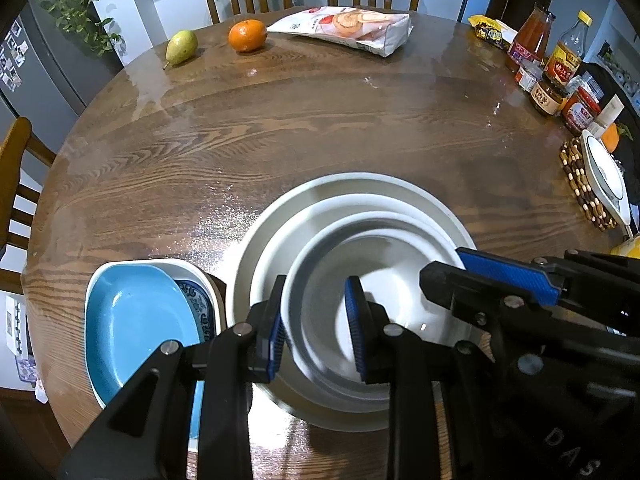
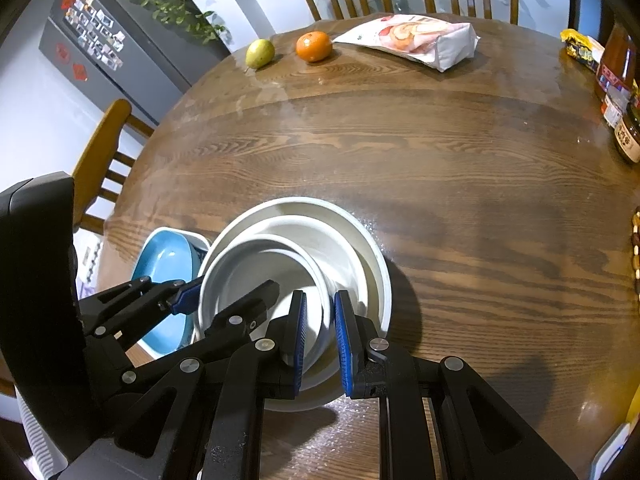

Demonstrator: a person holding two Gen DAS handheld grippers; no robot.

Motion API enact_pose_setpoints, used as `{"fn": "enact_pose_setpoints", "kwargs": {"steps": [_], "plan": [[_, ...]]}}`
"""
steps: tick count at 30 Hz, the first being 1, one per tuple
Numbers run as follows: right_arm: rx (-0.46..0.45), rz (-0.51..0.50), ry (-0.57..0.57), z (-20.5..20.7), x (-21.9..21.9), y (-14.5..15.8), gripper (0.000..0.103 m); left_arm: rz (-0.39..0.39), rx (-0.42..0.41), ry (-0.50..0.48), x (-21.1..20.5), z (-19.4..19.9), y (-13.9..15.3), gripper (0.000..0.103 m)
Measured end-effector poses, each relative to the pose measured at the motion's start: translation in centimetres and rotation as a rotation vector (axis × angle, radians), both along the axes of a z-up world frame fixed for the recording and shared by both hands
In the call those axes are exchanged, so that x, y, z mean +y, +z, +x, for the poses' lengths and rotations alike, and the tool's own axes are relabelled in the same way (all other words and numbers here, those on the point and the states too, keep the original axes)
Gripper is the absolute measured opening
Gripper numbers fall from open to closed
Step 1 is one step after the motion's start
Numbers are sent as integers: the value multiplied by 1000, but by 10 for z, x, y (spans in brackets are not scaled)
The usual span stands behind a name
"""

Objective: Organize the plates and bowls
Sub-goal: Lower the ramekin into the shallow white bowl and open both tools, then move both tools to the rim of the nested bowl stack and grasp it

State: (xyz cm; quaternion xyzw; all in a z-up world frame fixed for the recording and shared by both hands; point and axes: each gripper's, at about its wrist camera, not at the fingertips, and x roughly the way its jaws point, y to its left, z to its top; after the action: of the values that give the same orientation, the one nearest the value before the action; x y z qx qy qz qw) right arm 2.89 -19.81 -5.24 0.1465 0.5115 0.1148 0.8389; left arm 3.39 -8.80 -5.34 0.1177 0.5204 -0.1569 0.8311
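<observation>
Left wrist view: left gripper (image 1: 316,328) clamps the bowl (image 1: 360,312) rim at lower centre; right gripper (image 2: 320,336) pinches its opposite rim, blue dish (image 1: 136,328) lower left.

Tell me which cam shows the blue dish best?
Left wrist: the blue dish shows most of its inside, sitting in a white dish beside the white bowls. In the right wrist view it is smaller, partly hidden behind the left gripper's fingers.

Black grippers (image 1: 316,328), blue ribbed pads (image 2: 301,332)
</observation>
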Motion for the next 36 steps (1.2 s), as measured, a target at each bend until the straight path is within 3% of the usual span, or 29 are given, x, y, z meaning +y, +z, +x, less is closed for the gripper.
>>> {"fn": "enact_pose_setpoints", "kwargs": {"steps": [18,25,28,33,36], "plan": [[-40,10,-23,-8,1,15,17,-14,-56,5,5,-3,15,31],[-57,19,-47,-11,-3,21,17,-27,-76,19,11,-4,21,53],[-60,17,-64,-13,-8,22,17,-31,-83,26,15,-3,24,56],[-56,10,-94,-15,-17,23,40,-37,-94,40,19,-5,28,68],[-57,15,-98,-18,-20,25,42,-43,-101,50,22,-6,31,78]]}}
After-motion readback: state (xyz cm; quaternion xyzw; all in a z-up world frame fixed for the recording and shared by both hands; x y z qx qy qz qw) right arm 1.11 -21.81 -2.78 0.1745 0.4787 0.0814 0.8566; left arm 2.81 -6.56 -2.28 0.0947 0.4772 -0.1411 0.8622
